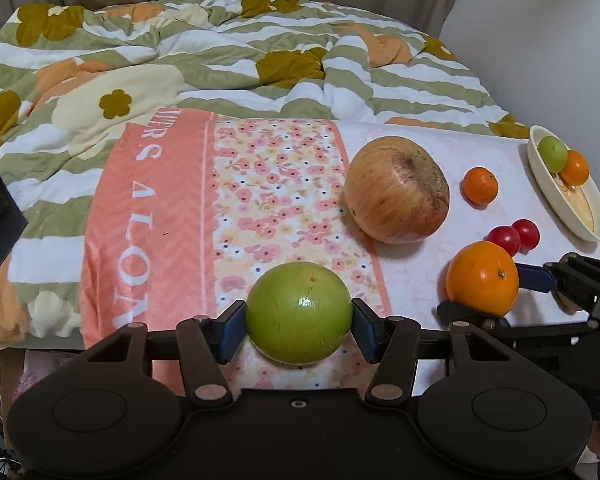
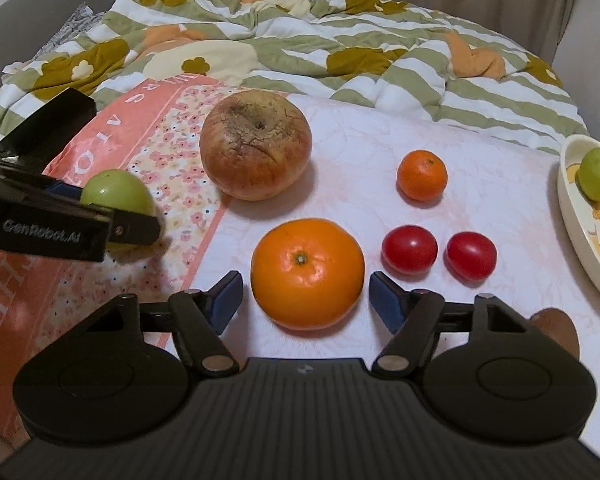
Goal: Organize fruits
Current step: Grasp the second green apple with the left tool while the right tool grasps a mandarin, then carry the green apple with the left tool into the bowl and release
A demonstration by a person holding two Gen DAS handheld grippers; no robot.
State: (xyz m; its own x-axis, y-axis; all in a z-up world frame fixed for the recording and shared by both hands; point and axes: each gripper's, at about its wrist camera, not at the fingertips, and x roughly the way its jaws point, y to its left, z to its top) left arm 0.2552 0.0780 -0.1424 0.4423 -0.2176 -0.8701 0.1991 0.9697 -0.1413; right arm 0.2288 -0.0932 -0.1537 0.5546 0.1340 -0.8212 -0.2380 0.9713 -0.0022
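Nearest the left wrist lens, the left gripper [image 1: 299, 320] has both blue pads pressed against a green fruit [image 1: 299, 312], which sits over the floral strip of a pink cloth [image 1: 156, 200]. Beyond it on the cloth rests a large russet apple [image 1: 397, 189], stem end tilted toward the right. To its right lies a small mandarin [image 1: 480, 185], well apart from the apple. Two red cherry tomatoes [image 1: 514, 236] lie side by side, touching, just behind a large orange [image 1: 483, 278]. At the far right edge a cream bowl [image 1: 540, 168] holds one small green fruit and one small orange fruit, touching each other. A striped flowered quilt [image 1: 220, 48] covers the bed behind the cloth.

Right wrist view: the right gripper [image 2: 306, 298] stands spread, its blue pads on either side of the large orange [image 2: 307, 273] with a visible gap at each side, so nothing is grasped. The left gripper's body enters at left, holding the green fruit [image 2: 116, 190]. The bowl [image 2: 576, 232] is cut off by the right edge.
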